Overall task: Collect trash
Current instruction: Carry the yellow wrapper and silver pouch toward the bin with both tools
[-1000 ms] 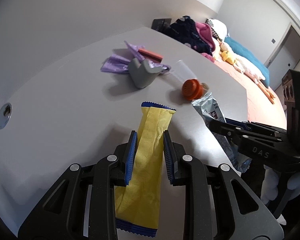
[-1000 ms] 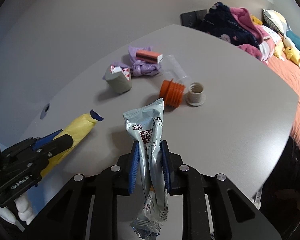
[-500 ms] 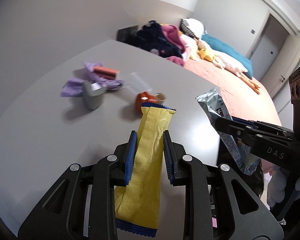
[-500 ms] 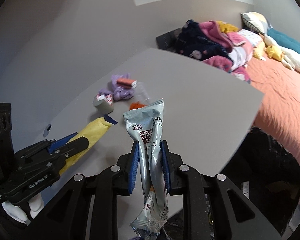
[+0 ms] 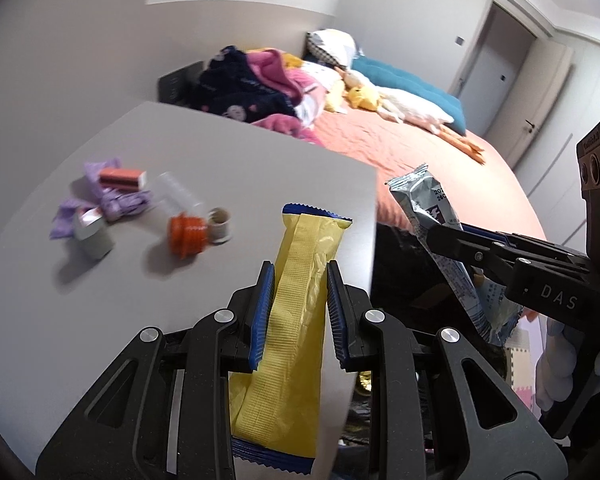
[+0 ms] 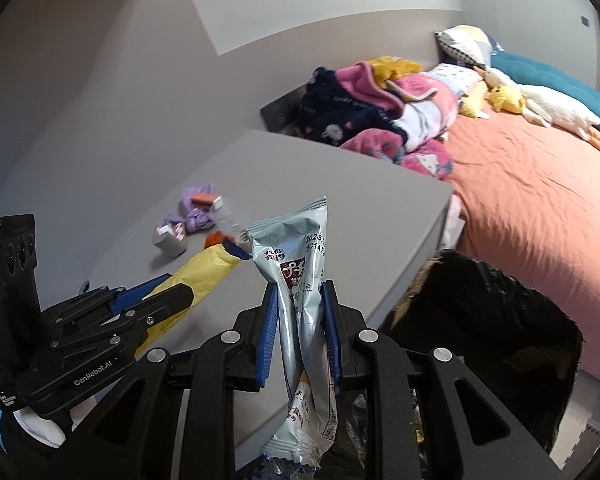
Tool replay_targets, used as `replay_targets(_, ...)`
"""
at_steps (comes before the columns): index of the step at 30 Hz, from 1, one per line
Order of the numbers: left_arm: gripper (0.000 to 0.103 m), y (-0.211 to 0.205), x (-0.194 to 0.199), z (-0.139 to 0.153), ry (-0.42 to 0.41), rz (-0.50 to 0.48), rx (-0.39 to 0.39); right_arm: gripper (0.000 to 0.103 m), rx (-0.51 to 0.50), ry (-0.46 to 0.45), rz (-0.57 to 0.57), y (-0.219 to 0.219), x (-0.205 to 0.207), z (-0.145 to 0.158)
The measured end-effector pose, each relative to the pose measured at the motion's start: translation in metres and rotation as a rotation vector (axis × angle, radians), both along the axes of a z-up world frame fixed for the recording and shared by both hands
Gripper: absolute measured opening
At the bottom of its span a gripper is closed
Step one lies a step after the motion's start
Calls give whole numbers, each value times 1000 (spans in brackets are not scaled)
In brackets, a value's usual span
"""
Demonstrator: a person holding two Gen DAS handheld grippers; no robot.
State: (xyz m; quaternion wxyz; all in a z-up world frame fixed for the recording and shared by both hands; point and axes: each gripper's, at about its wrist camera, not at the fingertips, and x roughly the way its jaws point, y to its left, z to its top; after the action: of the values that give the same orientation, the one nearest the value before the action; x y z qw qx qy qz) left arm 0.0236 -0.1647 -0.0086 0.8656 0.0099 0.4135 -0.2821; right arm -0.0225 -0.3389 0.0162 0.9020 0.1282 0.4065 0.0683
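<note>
My left gripper [image 5: 298, 280] is shut on a yellow wrapper with blue ends [image 5: 296, 300], held above the grey table's right edge [image 5: 364, 248]. My right gripper [image 6: 300, 300] is shut on a silver snack packet [image 6: 300, 280], out past that edge and over a black trash bag [image 6: 500, 312] beside the table. The right gripper [image 5: 452, 240] and its silver packet [image 5: 428, 208] also show in the left wrist view. In the right wrist view the left gripper [image 6: 188, 296] with the yellow wrapper [image 6: 204, 268] is at the lower left.
Further back on the table lie a purple wrapper [image 5: 120, 200], a small orange box [image 5: 120, 178], a grey carton [image 5: 92, 236], a clear tube [image 5: 180, 196], an orange cap [image 5: 188, 236] and a small spool [image 5: 220, 224]. A bed [image 5: 420, 148] with clothes and soft toys stands behind.
Both grippers have swung right and lifted away from the middle of the table toward its right edge, each still holding its wrapper. The trash bag has come into view.
</note>
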Motion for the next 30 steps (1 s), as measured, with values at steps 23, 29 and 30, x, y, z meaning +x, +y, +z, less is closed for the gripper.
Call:
replay_targets(23, 26, -111, -22, 9, -12, -287, -21, 24, 8, -40, -233, -99, -56, 14)
replay_targets(29, 32, -129, -28, 7, 15, -336, -19, 24, 29, -40, -288, -121, -67, 15)
replay_targets(30, 44, -133, -27, 5, 51, -348, -11, 36, 40, -39, -299, -125, -68, 15)
